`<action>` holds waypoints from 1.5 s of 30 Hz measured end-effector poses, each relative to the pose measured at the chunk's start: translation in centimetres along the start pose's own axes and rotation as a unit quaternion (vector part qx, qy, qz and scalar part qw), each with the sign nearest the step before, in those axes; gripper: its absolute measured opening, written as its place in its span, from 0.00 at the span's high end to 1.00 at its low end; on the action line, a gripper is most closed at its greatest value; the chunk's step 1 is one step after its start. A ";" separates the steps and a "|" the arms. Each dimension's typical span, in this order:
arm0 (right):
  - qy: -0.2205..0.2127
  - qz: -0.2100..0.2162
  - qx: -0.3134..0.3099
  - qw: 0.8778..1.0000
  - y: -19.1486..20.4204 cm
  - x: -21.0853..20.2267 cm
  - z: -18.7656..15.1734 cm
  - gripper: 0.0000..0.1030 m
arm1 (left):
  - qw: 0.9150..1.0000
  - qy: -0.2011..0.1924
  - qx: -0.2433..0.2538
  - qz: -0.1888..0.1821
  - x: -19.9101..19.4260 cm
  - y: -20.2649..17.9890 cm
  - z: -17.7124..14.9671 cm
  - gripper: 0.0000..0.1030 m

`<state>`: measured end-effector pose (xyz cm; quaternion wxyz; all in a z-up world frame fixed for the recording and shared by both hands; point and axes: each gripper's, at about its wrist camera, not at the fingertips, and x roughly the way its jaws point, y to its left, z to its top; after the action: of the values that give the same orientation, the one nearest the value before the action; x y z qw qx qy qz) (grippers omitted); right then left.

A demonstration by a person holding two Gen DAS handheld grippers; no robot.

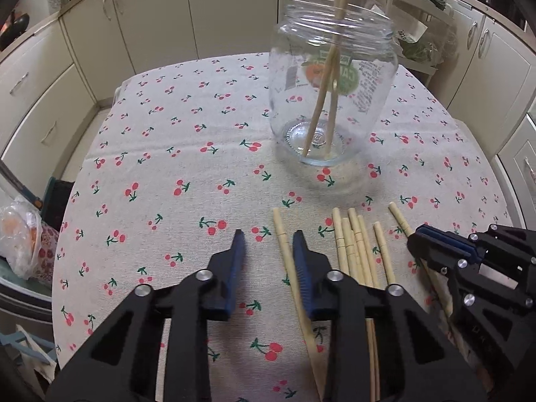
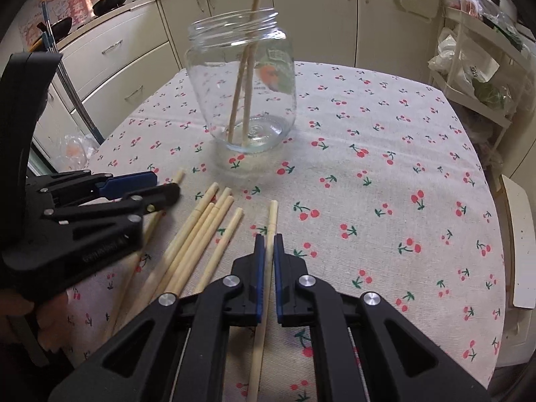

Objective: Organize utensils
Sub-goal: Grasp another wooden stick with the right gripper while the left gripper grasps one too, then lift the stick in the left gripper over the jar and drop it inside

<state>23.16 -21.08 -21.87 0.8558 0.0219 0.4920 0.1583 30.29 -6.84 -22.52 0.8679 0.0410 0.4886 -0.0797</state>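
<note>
A clear glass jar (image 1: 335, 100) (image 2: 241, 93) stands upright on the cherry-print tablecloth (image 1: 167, 134), with two pale wooden chopsticks leaning inside it. Several loose chopsticks (image 1: 351, 244) (image 2: 201, 234) lie side by side in front of the jar. My left gripper (image 1: 268, 234) (image 2: 164, 184) hovers low over the leftmost chopstick (image 1: 280, 234). That stick lies between the jaws, close to the right finger, and the pads do not press it. My right gripper (image 2: 268, 238) (image 1: 418, 234) is shut on the rightmost chopstick (image 2: 272, 214), whose thick end sticks out ahead of the fingertips.
Cream kitchen cabinets (image 1: 150, 26) ring the table on the far side. A plastic bag (image 1: 20, 234) sits off the table's left edge. A white rack with bags (image 2: 475, 67) stands past the right edge. Bare cloth (image 2: 385, 167) stretches right of the jar.
</note>
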 end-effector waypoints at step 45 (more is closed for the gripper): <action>-0.034 0.091 0.163 0.982 -4.4 -0.1 -1.4 0.94 | 0.981 -0.152 -0.068 -0.096 -8.0 2.3 3.3 0.95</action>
<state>23.03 -25.42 -23.32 0.8391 0.2116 0.4774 0.1522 29.40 -4.30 -13.95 0.9210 -0.0775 0.3571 -0.1350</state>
